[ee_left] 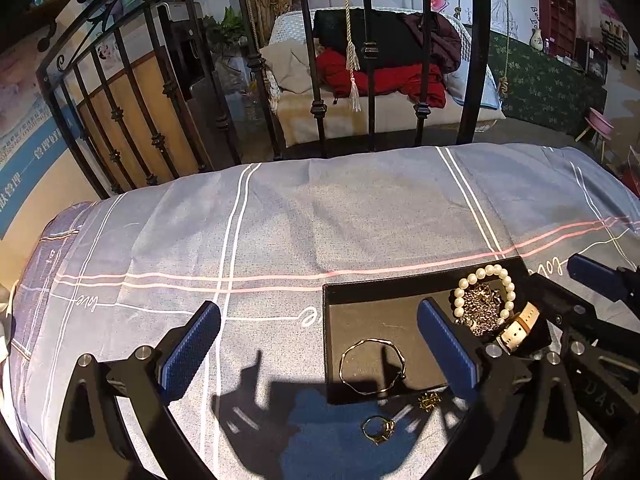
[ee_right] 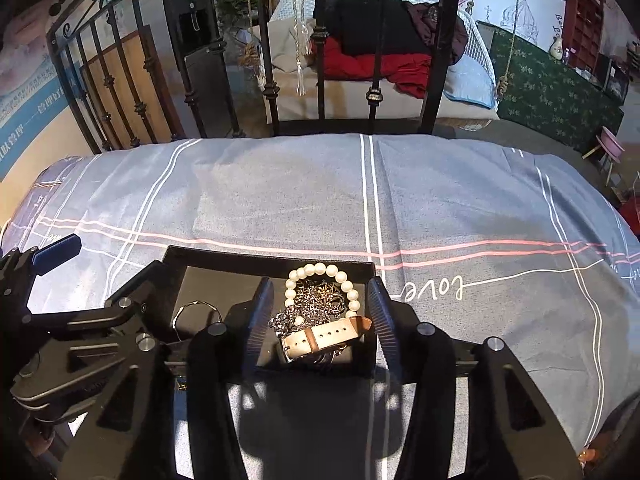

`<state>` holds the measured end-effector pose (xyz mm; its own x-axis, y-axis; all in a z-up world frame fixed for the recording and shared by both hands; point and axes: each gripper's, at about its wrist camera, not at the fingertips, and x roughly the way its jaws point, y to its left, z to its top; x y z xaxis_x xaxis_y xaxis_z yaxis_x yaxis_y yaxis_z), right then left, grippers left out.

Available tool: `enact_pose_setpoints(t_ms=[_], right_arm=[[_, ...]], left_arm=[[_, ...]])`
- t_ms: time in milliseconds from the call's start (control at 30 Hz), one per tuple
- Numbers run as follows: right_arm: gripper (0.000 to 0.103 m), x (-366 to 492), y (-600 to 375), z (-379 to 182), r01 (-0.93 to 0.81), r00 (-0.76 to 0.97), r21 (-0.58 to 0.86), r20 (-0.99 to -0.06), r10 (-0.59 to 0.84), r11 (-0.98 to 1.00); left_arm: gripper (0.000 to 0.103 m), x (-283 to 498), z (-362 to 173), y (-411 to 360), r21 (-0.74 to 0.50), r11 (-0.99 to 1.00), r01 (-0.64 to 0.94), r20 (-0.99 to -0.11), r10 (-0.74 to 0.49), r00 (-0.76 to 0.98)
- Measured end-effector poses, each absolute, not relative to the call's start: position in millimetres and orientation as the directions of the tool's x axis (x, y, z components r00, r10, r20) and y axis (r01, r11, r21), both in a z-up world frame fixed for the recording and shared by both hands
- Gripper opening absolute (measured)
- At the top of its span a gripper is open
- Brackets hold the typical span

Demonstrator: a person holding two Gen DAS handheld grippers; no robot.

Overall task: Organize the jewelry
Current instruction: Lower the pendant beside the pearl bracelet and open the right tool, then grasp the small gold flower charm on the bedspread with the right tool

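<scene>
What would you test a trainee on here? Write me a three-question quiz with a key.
1. Fill in: the right gripper has its jaws ___ either side of the watch.
2. True or false: the pearl bracelet lies in the black tray.
3. Which lies on the bedsheet outside the tray? A pearl bracelet, B gold ring, C watch.
Key: 1 open; 2 true; 3 B.

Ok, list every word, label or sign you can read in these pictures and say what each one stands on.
"love": cursive script on the bedsheet, seen upside down.
"love": also on the bedsheet's left part.
"TELEPHONE": red phone booth picture on the wall, barely legible.
"DAS": on the body of the right claw, partly cut off.
Chinese characters on the blue wall banner: too blurred to read.
</scene>
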<state>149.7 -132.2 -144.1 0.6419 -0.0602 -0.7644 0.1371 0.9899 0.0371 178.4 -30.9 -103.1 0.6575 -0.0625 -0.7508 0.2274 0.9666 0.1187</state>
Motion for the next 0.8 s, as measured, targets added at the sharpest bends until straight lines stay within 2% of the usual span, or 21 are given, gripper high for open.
enact_pose_setpoints(t_ms=[67, 200, 433, 567, 633, 700, 800], right_arm=[[0.059, 142, -131, -137, 0.139, 0.661, 0.035, -0.748, -0.066, 0.990], [0.078, 122, -127, -126, 0.150, 0.690, 0.007, -0.717, -0.099, 0.989], [0.079, 86, -120, -150, 0.136, 0.671, 0.056, -0.740, -0.050, 0.989], [0.072, 80, -107, -177, 0.105, 0.625, 0.061, -0.781, -0.018, 0.993], [0.063, 82, -100, -189, 0.088, 0.603, 0.065, -0.798, -0.002, 0.994], [0.045, 86, -95, -201, 0.071, 0.580, 0.076, -0.815, 0.021, 0.995], [0.041, 93, -88, -214, 0.049, 0.557, 0.084, -0.829, 0.042, 0.995]], left_arm=[[0.097, 173, -98, -29, 0.119, 0.967, 0.225, -0.748, -0.062, 0.661], [0.097, 160, -94, -23, 0.125, 0.966, 0.225, -0.753, -0.056, 0.656], [0.097, 128, -116, 5, 0.119, 0.973, 0.195, -0.787, -0.027, 0.617], [0.097, 121, -134, 15, 0.126, 0.975, 0.183, -0.816, -0.004, 0.578], [0.097, 121, -140, 19, 0.125, 0.977, 0.173, -0.825, 0.006, 0.565], [0.097, 122, -144, 22, 0.124, 0.977, 0.172, -0.831, 0.008, 0.556], [0.097, 124, -149, 24, 0.133, 0.976, 0.174, -0.836, 0.016, 0.548]])
